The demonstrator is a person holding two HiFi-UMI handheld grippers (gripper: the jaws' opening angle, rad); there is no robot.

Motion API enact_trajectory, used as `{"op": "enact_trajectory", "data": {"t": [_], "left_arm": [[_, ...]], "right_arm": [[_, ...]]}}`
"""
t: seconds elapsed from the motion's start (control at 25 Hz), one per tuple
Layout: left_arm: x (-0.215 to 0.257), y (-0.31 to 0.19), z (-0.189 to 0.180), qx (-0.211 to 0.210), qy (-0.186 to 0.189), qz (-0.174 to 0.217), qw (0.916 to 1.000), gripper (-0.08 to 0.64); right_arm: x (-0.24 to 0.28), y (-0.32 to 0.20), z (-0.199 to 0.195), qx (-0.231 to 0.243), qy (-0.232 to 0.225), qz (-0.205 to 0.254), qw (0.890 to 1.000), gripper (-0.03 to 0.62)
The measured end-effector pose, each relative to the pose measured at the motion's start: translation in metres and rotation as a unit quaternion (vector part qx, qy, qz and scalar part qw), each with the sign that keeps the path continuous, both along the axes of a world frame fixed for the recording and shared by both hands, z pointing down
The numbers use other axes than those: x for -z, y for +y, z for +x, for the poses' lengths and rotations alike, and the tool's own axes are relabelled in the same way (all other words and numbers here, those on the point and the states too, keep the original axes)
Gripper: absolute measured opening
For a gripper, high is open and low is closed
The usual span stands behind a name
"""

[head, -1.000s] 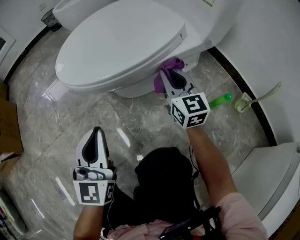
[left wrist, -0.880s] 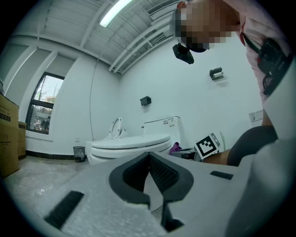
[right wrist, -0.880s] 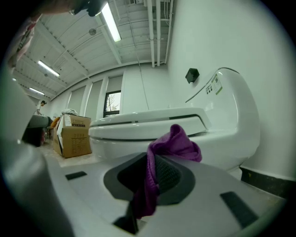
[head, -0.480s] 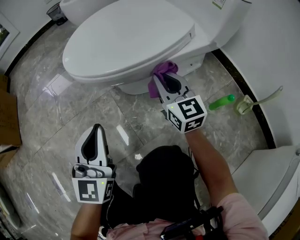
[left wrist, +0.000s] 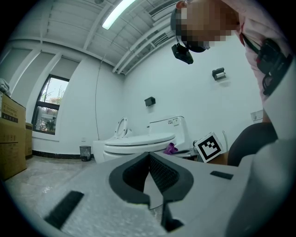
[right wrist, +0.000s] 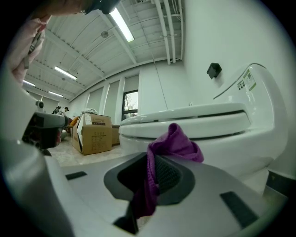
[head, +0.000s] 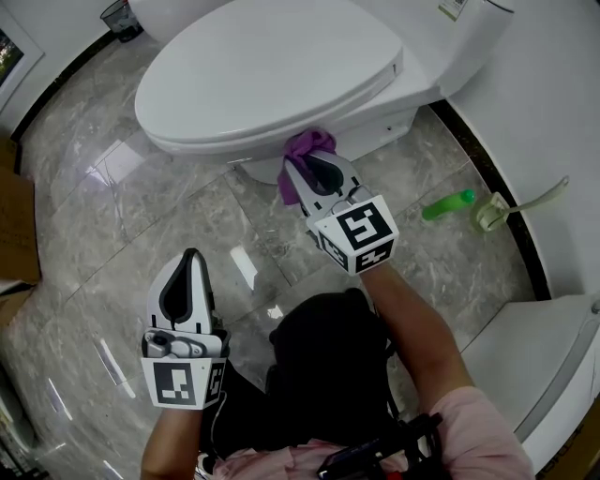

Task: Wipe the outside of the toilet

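A white toilet (head: 272, 75) with its lid down fills the top of the head view. My right gripper (head: 302, 169) is shut on a purple cloth (head: 307, 146), and the cloth presses against the bowl's side just under the seat rim. In the right gripper view the purple cloth (right wrist: 173, 144) bunches out between the jaws in front of the toilet bowl (right wrist: 222, 139). My left gripper (head: 190, 270) hangs low over the floor, shut with nothing in it, well apart from the toilet (left wrist: 138, 144).
Grey marble floor tiles (head: 122, 216) surround the bowl. A green bottle (head: 448, 203) and a toilet brush (head: 511, 206) lie by the right wall. A black bin (head: 122, 17) stands at the back left. Cardboard boxes (right wrist: 95, 134) sit off to the left.
My right gripper has slid the purple cloth leftward along the bowl's side, from near the back toward the front. The left gripper stays put.
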State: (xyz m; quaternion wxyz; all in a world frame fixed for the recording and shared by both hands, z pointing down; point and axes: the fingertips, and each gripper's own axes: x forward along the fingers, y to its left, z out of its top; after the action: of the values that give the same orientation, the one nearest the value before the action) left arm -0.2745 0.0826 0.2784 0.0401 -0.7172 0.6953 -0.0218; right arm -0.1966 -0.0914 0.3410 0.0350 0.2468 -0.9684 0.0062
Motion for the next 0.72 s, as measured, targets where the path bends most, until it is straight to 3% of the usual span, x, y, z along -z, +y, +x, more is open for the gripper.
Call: {"op": "enact_trajectory", "data": {"t": [0.24, 0.4, 0.56, 0.72], "left_arm": [[-0.001, 0.013, -0.014, 0.016, 0.003, -0.001, 0.9999, 0.007], [-0.005, 0.025, -0.028, 0.032, -0.002, -0.008, 0.9994, 0.006], [-0.004, 0.040, -0.049, 0.064, 0.001, -0.011, 0.9979, 0.007], [-0.002, 0.038, -0.052, 0.087, -0.002, -0.008, 0.9962, 0.008]], "right_arm": [[-0.005, 0.032, -0.047, 0.058, 0.007, 0.001, 0.998, 0.055], [-0.008, 0.064, -0.089, 0.121, 0.011, 0.001, 0.993, 0.055], [0.003, 0.108, -0.137, 0.218, -0.005, 0.000, 0.976, 0.057], [0.016, 0.130, -0.133, 0.292, -0.040, 0.005, 0.955, 0.057]]}}
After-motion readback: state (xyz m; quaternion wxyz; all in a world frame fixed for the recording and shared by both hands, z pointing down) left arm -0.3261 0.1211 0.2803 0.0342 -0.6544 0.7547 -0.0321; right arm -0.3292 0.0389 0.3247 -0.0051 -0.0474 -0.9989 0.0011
